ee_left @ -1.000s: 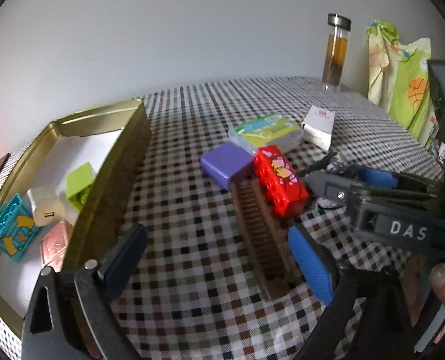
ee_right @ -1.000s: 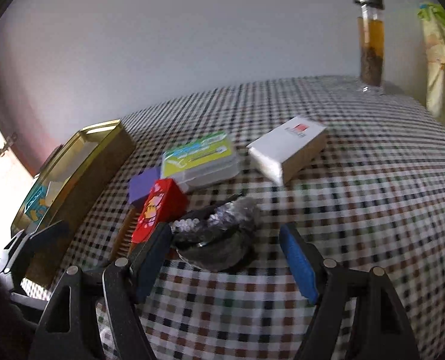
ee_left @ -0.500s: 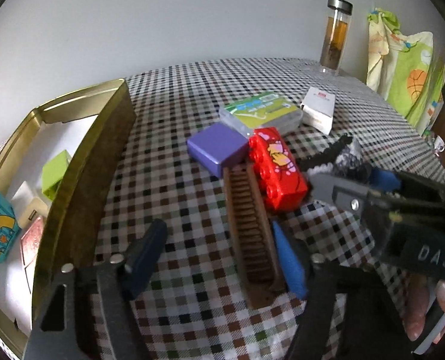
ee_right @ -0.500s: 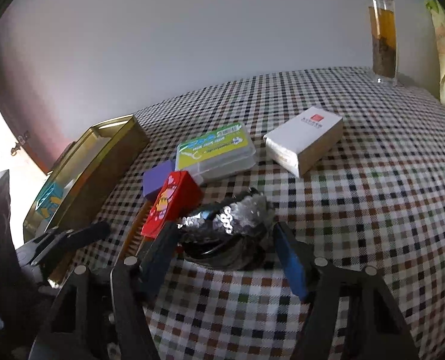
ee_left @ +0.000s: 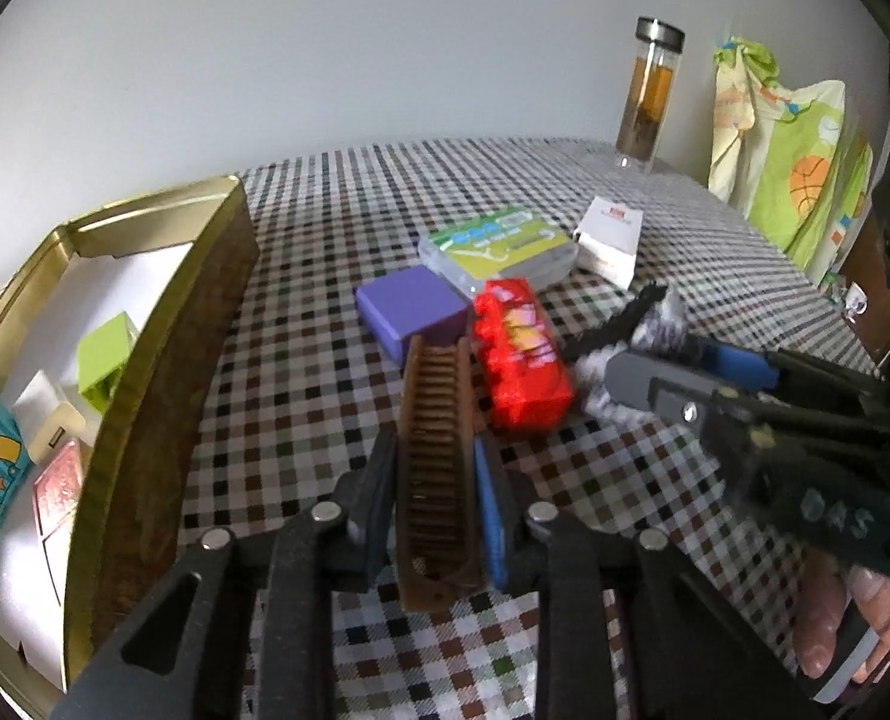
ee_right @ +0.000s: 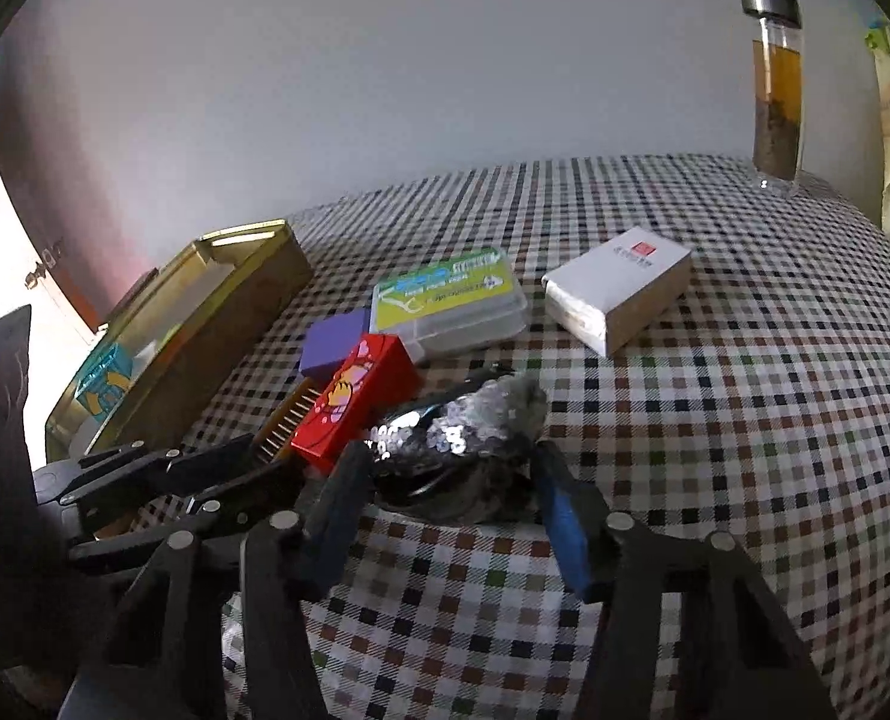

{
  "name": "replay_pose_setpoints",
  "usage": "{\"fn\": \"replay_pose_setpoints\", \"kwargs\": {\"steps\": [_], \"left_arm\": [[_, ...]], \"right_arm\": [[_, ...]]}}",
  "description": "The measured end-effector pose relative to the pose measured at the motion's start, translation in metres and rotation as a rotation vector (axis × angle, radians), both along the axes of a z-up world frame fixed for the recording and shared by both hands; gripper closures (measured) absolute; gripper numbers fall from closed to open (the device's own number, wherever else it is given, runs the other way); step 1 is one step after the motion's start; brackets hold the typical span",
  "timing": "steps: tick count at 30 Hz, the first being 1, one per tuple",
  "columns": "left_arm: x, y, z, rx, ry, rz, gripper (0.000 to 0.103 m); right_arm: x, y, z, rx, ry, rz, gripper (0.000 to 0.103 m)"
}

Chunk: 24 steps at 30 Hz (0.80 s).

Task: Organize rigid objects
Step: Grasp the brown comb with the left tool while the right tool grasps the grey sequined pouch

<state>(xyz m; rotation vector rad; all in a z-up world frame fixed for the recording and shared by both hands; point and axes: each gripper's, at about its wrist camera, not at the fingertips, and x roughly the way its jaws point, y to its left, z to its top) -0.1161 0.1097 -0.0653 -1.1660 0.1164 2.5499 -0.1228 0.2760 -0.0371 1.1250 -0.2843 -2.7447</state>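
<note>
My left gripper (ee_left: 436, 468) is shut on a brown wooden comb (ee_left: 436, 456) that lies lengthwise on the checked tablecloth; the comb also shows in the right wrist view (ee_right: 286, 423). A red toy brick (ee_left: 523, 360) touches the comb's right side, with a purple block (ee_left: 412, 309) behind. My right gripper (ee_right: 445, 480) straddles a black sequinned hair clip (ee_right: 463, 444), its fingers close on both sides; I cannot tell whether they grip it. A gold tin (ee_left: 163, 324) at the left holds several small items.
A green-lidded clear case (ee_left: 499, 246), a white carton (ee_left: 613, 237) and a glass tea bottle (ee_left: 649, 96) stand further back. A patterned cloth (ee_left: 787, 168) hangs at the far right. The tin (ee_right: 205, 324) also shows in the right wrist view.
My left gripper moved forward over the comb and shut on it. My right gripper moved in around the sequinned hair clip and its fingers narrowed.
</note>
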Motion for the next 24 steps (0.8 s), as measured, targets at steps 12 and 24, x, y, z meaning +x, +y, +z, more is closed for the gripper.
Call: {"fn": "replay_pose_setpoints", "kwargs": {"steps": [12, 24], "left_arm": [[-0.003, -0.007, 0.0, 0.03, 0.005, 0.029, 0.079], [-0.006, -0.005, -0.001, 0.05, -0.011, 0.032, 0.08]], "right_arm": [[-0.002, -0.007, -0.002, 0.086, -0.02, -0.045, 0.027], [-0.016, -0.017, -0.012, 0.148, -0.089, -0.018, 0.026]]}}
